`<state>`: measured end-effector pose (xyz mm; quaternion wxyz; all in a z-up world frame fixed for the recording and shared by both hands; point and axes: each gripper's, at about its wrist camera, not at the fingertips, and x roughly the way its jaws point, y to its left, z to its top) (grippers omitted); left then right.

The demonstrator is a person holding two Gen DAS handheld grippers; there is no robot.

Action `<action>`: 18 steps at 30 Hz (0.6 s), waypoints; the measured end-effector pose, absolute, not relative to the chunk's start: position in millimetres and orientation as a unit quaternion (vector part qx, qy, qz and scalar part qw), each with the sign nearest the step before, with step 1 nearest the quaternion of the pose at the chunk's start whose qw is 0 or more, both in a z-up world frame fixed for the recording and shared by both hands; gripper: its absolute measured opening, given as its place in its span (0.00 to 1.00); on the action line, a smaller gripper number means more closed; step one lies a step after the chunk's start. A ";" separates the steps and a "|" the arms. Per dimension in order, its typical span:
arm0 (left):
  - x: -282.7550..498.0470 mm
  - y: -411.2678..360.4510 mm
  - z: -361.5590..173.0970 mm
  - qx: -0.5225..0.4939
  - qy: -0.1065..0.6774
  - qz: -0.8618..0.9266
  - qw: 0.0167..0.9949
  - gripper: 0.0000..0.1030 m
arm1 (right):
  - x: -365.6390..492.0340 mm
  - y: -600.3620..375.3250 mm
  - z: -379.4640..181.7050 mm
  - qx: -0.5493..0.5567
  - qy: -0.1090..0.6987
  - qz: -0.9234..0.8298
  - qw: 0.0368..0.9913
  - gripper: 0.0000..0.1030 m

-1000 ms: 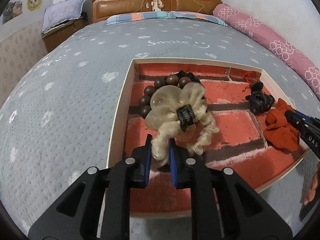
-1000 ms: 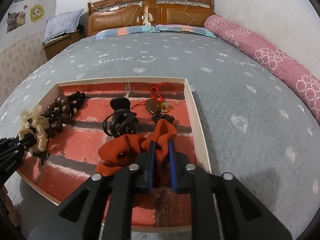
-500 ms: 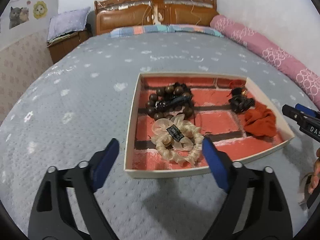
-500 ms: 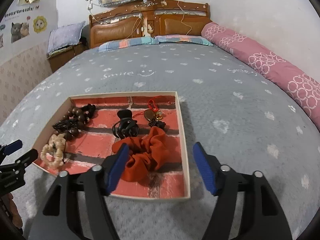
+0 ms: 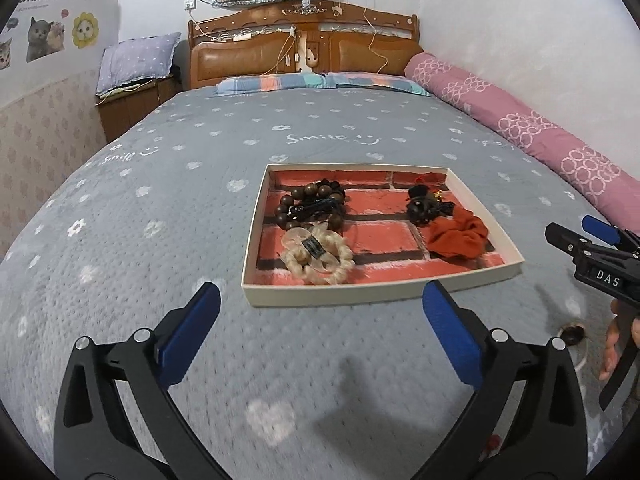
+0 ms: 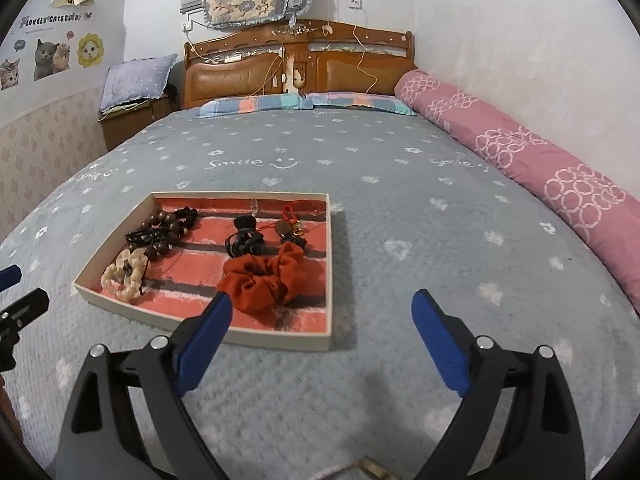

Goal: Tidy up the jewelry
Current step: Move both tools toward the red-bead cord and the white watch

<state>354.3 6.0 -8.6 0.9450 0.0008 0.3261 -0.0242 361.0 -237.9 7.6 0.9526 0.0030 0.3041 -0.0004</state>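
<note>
A shallow tray [image 5: 252, 236] [image 6: 330, 264] with a red brick-pattern floor lies on the grey bedspread. In it lie a cream scrunchie [image 5: 318, 256] [image 6: 124, 270], a brown bead bracelet [image 5: 308, 204] [image 6: 166, 226], a black claw clip [image 5: 420, 208] [image 6: 244, 238], a red-corded charm [image 6: 292, 224] and an orange scrunchie [image 5: 456, 236] [image 6: 264, 280]. My left gripper [image 5: 320, 332] is open and empty, held back from the tray's near edge. My right gripper [image 6: 322, 336] is open and empty, near the tray's front right corner; it also shows in the left wrist view [image 5: 592, 248].
The tray sits on a large bed with a grey bedspread [image 5: 160, 200]. A pink bolster [image 6: 520, 152] runs along the right wall. A wooden headboard [image 5: 304, 52] and a nightstand [image 5: 128, 108] stand at the far end. A small ring-like object [image 5: 574, 334] lies on the bedspread at right.
Both grippers opened, letting go of the cream scrunchie and the orange scrunchie inside the tray, and have drawn back and up from it.
</note>
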 end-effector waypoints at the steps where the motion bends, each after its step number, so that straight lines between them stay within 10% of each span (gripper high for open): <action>1: 350.7 6.0 -8.7 -0.001 0.326 -0.024 0.945 0.95 | 356.2 -240.6 8.1 0.004 0.302 -0.001 0.953 0.91; 18: 276.4 -15.2 -58.0 -0.016 0.375 -0.017 0.927 0.95 | 283.5 -280.6 -34.3 -0.032 0.341 -0.017 0.939 0.95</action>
